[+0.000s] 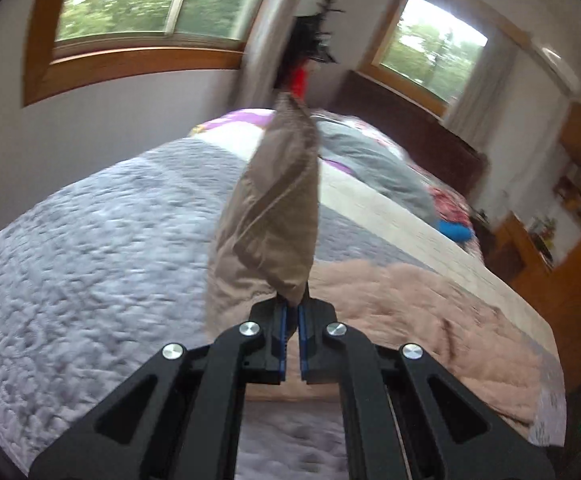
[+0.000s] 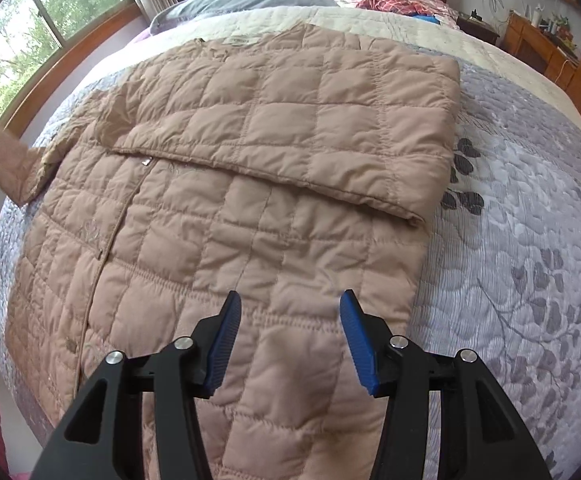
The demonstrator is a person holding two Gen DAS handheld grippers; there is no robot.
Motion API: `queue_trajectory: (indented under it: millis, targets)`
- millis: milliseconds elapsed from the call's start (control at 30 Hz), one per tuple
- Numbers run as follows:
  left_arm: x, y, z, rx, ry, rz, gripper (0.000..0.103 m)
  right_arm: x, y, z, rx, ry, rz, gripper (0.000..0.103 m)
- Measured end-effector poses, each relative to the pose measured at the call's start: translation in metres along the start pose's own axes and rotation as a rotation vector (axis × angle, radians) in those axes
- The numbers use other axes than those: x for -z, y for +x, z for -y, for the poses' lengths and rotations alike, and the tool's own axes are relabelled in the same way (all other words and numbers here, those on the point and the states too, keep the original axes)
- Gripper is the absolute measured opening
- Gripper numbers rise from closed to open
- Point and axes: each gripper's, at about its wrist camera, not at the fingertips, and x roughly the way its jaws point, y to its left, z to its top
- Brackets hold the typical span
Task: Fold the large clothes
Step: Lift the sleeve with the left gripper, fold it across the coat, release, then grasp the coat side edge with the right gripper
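A tan quilted coat (image 2: 226,208) is lying on the bed (image 2: 530,240), one sleeve already folded across. The left tool (image 1: 293,312) is pinching and lifting the other sleeve (image 1: 274,208) (blurred), while the right tool (image 2: 288,334) is hovering, jaws apart, over the hem, the coat's length running straight ahead.

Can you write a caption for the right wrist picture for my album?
Open right gripper hovers over a tan quilted jacket, partly folded on a grey leaf-patterned bedspread.
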Motion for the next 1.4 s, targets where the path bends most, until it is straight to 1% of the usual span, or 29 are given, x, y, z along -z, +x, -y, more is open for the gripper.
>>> queue_trajectory:
  millis: [33, 67, 200, 333, 467, 600, 667, 733, 900, 933, 1000, 1067, 1100, 1133, 1167, 1200, 1233, 1267, 1300, 1333, 1400]
  targets:
    - [0.002, 0.004, 0.014, 0.022, 0.019, -0.011, 0.002, 0.002, -0.001, 0.002, -0.003, 0.001, -0.001, 0.052]
    - [0.007, 0.008, 0.038, 0.058, 0.055, -0.028, 0.002, 0.003, -0.001, 0.002, -0.002, 0.002, -0.003, 0.052]
    - [0.026, 0.023, 0.110, 0.145, 0.157, -0.073, 0.002, 0.005, 0.002, 0.003, -0.002, 0.005, -0.009, 0.052]
    - [0.048, 0.039, 0.171, 0.195, 0.239, -0.110, 0.002, 0.004, 0.006, 0.004, 0.001, 0.004, -0.017, 0.052]
    - [0.071, 0.058, 0.217, 0.230, 0.296, -0.163, 0.002, 0.002, 0.015, 0.004, 0.003, 0.009, -0.032, 0.052]
    - [0.104, 0.082, 0.257, 0.266, 0.343, -0.237, 0.002, 0.002, 0.020, 0.004, 0.001, 0.010, -0.038, 0.052]
    - [0.117, 0.097, 0.267, 0.268, 0.362, -0.266, 0.002, 0.002, 0.022, 0.005, -0.004, 0.014, -0.039, 0.052]
    - [0.132, 0.113, 0.278, 0.245, 0.377, -0.296, 0.002, 0.002, 0.024, 0.006, -0.011, 0.018, -0.041, 0.052]
    - [0.163, 0.157, 0.283, 0.216, 0.389, -0.420, 0.004, 0.002, 0.025, 0.008, -0.017, 0.020, -0.044, 0.053]
    - [0.165, 0.163, 0.281, 0.216, 0.391, -0.436, 0.005, 0.002, 0.026, 0.007, -0.016, 0.021, -0.046, 0.053]
    - [0.167, 0.165, 0.277, 0.232, 0.393, -0.440, 0.007, 0.001, 0.027, 0.007, -0.014, 0.020, -0.048, 0.053]
    - [0.165, 0.160, 0.270, 0.270, 0.385, -0.460, 0.009, 0.001, 0.027, 0.007, -0.011, 0.019, -0.052, 0.054]
    - [0.164, 0.156, 0.267, 0.295, 0.377, -0.473, 0.013, 0.000, 0.027, 0.007, -0.010, 0.020, -0.054, 0.054]
    - [0.162, 0.151, 0.262, 0.320, 0.372, -0.487, 0.019, -0.001, 0.026, 0.007, -0.009, 0.020, -0.055, 0.054]
    - [0.160, 0.140, 0.254, 0.366, 0.360, -0.511, 0.022, -0.002, 0.025, 0.006, -0.009, 0.018, -0.056, 0.054]
    - [0.159, 0.133, 0.246, 0.404, 0.349, -0.526, 0.028, -0.003, 0.024, 0.005, -0.011, 0.015, -0.055, 0.054]
    - [0.157, 0.123, 0.236, 0.449, 0.337, -0.540, 0.030, -0.006, 0.022, 0.005, -0.014, 0.013, -0.052, 0.053]
    - [0.156, 0.116, 0.230, 0.467, 0.333, -0.540, 0.030, -0.008, 0.019, 0.004, -0.019, 0.016, -0.048, 0.053]
    - [0.151, 0.106, 0.220, 0.474, 0.339, -0.520, 0.030, -0.012, 0.016, 0.003, -0.026, 0.020, -0.042, 0.054]
    - [0.144, 0.099, 0.212, 0.459, 0.348, -0.487, 0.030, -0.018, 0.012, 0.001, -0.033, 0.022, -0.033, 0.053]
    - [0.129, 0.093, 0.201, 0.395, 0.359, -0.424, 0.031, -0.029, 0.007, -0.003, -0.039, 0.026, -0.020, 0.053]
